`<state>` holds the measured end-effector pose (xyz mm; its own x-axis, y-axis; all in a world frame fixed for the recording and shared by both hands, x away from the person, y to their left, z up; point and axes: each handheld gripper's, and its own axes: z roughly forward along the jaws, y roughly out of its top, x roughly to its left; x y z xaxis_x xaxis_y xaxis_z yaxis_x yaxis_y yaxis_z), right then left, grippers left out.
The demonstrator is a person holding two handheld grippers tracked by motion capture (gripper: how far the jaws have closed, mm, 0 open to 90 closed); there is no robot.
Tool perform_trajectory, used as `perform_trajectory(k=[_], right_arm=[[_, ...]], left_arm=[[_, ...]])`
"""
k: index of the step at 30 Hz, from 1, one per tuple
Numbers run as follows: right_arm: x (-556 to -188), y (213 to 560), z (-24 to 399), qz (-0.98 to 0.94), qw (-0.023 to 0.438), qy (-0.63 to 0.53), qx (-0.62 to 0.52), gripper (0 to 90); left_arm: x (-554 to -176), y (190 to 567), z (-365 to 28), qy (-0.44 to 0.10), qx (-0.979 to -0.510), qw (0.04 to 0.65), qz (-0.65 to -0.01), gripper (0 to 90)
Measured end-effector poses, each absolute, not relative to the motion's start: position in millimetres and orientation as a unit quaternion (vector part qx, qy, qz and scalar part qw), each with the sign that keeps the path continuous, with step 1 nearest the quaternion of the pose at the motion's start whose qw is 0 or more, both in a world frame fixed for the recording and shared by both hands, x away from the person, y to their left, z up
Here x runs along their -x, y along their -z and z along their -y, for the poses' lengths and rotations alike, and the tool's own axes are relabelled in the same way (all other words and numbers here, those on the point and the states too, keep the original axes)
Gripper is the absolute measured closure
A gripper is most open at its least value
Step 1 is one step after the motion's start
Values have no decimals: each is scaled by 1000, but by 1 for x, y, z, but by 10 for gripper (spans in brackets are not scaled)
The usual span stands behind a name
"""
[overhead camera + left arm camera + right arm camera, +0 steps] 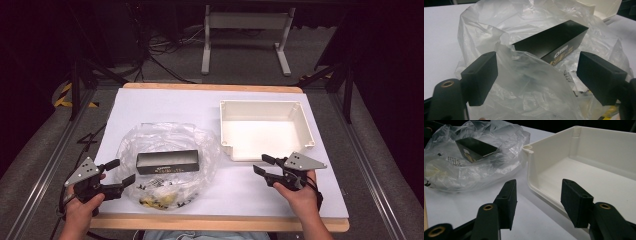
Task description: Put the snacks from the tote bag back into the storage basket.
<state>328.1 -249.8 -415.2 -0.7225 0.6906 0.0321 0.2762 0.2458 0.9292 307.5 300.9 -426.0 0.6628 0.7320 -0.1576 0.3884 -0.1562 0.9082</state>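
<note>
While held low over the near left corner of the white-covered worktop (165,102), left black two-jaw tongs (121,173) with jaws spread wide, nothing between them but a fold of the bag's film bulging up in the gap without either pad pressing it. Gripped from behind by the person's left hand (80,210), grey three-cornered plate on top. Straight ahead of these tongs (536,75), touching distance at most: crumpled clear plastic bag (524,82), lying toward the near left part of the worktop. Inside the bag, long black rectangular box (551,41) with gold print on its side, lying flat; below it in the high view, small loose items (160,192) with black and yellow markings, too small to identify.

Over the near right part of the worktop, right black two-jaw tongs (263,165), also parted wide and holding nothing, in the person's right hand (300,195). Just beyond these tongs (537,200), near edge of the shallow cream-white rectangular plastic tray (541,155), open side up, interior bare. Tray (300,112) set on the far right half of the worktop, its left wall just beside the bag (200,137), apparently not touching. Box (168,162) and bag (474,172) well to the left of the right tongs.

Light wooden edge of the worktop (220,223) showing along the near side.
</note>
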Motion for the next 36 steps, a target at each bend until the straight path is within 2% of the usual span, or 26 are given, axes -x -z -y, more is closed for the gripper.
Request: perform_trajectory(k=[13,20,36], right_arm=[[-330,403,247,-757,212,-533,-312,336],[-334,386,242,-766,213,-527,-298,253],[-336,341,239,-786,205,-521,-262,207]], left_arm=[[-304,424,-297,-178,-754,515,-367,159],[-305,424,-298,-179,-749,518,-371,155],[-306,424,-300,-175,-747,517,-379,152]])
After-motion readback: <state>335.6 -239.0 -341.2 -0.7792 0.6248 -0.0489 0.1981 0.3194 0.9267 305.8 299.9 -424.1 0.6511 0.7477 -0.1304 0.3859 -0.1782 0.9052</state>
